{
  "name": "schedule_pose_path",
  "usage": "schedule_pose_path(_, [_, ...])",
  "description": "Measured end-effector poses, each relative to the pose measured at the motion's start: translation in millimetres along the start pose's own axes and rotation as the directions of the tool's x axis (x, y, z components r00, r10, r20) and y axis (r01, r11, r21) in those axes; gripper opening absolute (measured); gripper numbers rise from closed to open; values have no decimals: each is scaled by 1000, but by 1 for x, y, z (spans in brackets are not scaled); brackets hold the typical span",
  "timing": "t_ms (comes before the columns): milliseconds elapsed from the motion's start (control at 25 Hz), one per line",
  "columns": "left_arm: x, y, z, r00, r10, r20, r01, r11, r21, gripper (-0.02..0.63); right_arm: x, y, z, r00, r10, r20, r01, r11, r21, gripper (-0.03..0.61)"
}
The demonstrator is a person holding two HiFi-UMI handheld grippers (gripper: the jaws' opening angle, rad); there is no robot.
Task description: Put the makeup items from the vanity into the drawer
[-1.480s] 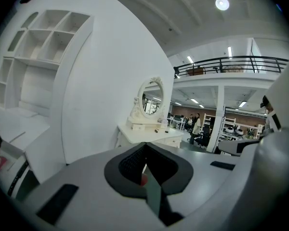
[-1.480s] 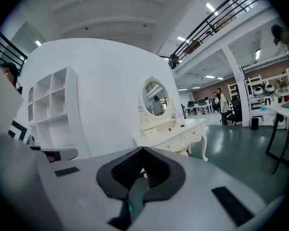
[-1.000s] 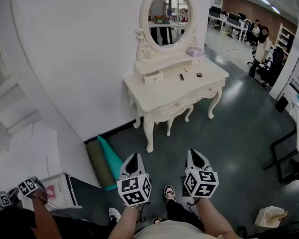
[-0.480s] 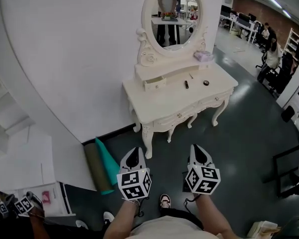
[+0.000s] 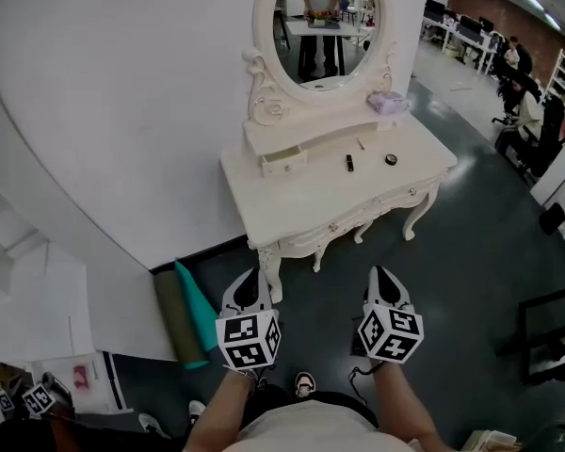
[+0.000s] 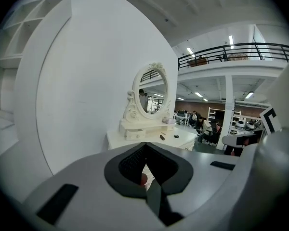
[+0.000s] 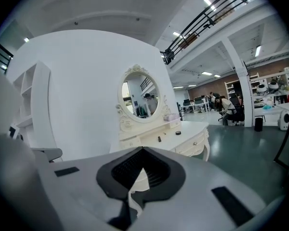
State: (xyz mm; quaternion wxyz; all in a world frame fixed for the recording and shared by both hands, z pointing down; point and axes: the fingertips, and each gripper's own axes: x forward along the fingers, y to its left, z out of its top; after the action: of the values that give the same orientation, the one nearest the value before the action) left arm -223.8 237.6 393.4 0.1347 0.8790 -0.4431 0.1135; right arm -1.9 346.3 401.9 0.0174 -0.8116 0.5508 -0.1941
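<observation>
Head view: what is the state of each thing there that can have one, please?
Small drawer: pulled partly out.
Front drawers: shut.
Black tube: lying on the vanity.
Round compact: resting on the vanity.
Left gripper: shut, empty.
Right gripper: shut, empty.

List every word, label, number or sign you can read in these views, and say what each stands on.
No text can be read.
Marker cube on the left tool, and the one on the right tool: black-and-white square patterns only, no letters.
Pink label on the white box by the wall: too blurred to read.
Purple box on the vanity: any print is too small to read.
</observation>
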Motion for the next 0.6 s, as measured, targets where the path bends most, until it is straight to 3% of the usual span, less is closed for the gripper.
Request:
schedule_pose_path(280, [31, 2, 1, 999, 30, -36, -28, 998, 47, 5, 40, -13, -7, 999, -18, -40, 19, 999, 40, 17])
schedule_pose_path(440, [58, 2, 6, 1000, 23, -18, -22, 997, 80, 5, 67, -17, -11, 997, -47, -66, 48, 998, 26, 17])
schedule_pose_path(600, [95, 10, 12, 999, 32, -7, -31, 998, 63, 5, 97, -14, 1, 998, -26, -54, 27, 1000, 14, 17])
